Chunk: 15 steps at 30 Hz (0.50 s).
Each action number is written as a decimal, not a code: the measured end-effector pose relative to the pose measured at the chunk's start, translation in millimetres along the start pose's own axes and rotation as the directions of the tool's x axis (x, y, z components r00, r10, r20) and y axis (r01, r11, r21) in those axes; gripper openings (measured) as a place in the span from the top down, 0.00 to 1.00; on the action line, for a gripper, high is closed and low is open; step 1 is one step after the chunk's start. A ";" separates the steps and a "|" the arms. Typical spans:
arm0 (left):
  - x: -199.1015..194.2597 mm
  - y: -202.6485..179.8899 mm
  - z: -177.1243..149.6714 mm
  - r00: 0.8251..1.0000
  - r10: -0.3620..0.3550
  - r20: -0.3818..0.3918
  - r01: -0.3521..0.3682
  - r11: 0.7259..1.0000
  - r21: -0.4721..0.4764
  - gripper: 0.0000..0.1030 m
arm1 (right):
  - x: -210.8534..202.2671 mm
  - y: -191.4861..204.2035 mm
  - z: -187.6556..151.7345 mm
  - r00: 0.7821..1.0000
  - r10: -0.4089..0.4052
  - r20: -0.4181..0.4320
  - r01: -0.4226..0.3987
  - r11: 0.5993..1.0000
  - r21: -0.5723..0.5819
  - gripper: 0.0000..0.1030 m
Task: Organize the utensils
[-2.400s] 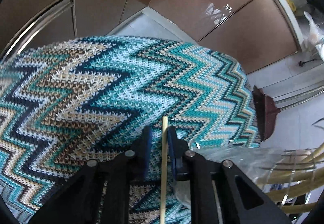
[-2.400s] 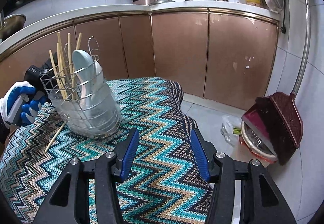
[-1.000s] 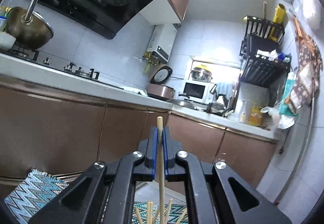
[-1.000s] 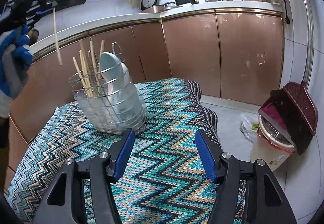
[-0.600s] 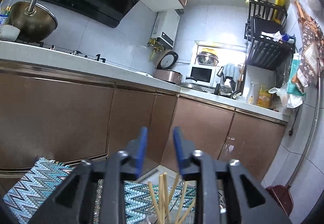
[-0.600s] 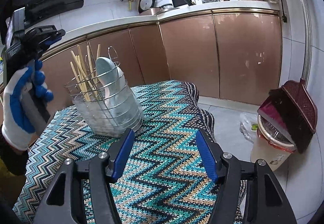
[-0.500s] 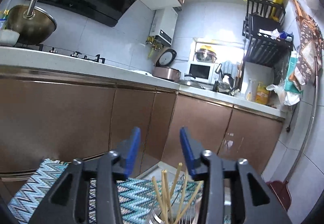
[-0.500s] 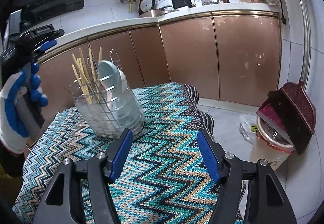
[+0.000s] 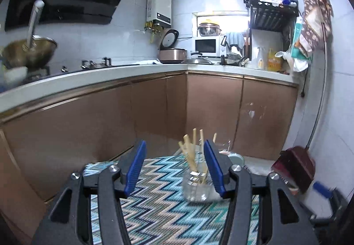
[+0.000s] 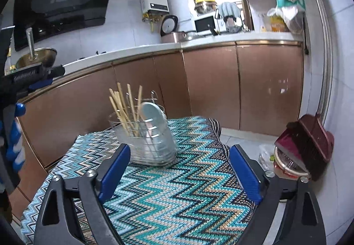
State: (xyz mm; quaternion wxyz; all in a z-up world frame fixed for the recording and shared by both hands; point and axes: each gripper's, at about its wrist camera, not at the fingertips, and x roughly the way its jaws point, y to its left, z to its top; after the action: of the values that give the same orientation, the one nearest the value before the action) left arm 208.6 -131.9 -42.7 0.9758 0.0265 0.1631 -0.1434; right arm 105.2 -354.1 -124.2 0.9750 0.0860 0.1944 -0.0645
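Chopsticks (image 9: 192, 152) in basket (image 9: 197, 187), beyond empty left gripper (image 9: 174, 167)

left gripper (image 9: 174, 167) wide apart above the zigzag cloth (image 9: 159, 207)
wire holder (image 9: 198, 185) sits on the cloth, chopsticks (image 9: 190, 152) upright inside, nothing between the blue pads (image 9: 135, 167).

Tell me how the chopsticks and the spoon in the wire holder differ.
The chopsticks are thin, tan wooden sticks; the spoon is broad, rounded and pale grey-blue. There are several chopsticks, fanned out at different angles, but only one spoon. The chopsticks stand on the left side of the wire holder, the spoon on the right. Both poke up above its rim.
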 end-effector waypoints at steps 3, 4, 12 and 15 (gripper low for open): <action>-25.1 1.7 -4.5 0.999 0.034 -0.005 -0.033 0.999 0.015 0.45 | -19.3 8.9 5.2 1.000 -0.005 0.021 0.006 1.000 -0.018 0.05; -33.9 2.9 -5.9 0.999 0.052 -0.004 -0.052 0.998 0.019 0.41 | -25.0 11.7 6.3 1.000 -0.006 0.026 0.007 1.000 -0.022 0.02; -88.7 14.7 -14.9 0.978 0.207 0.033 -0.208 0.978 0.025 0.31 | -66.3 37.3 14.4 0.997 -0.022 0.071 0.027 0.998 -0.065 0.00; -104.2 20.8 -18.9 0.974 0.225 0.032 -0.226 0.974 0.015 0.31 | -80.8 48.9 17.2 0.995 -0.030 0.097 0.038 0.995 -0.087 0.00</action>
State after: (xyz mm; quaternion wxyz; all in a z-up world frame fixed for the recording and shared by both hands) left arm 114.4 -81.9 -26.5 0.9878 0.0515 0.1429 -0.0336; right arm 45.4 -302.2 -70.1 0.9848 0.0361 0.1515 -0.0766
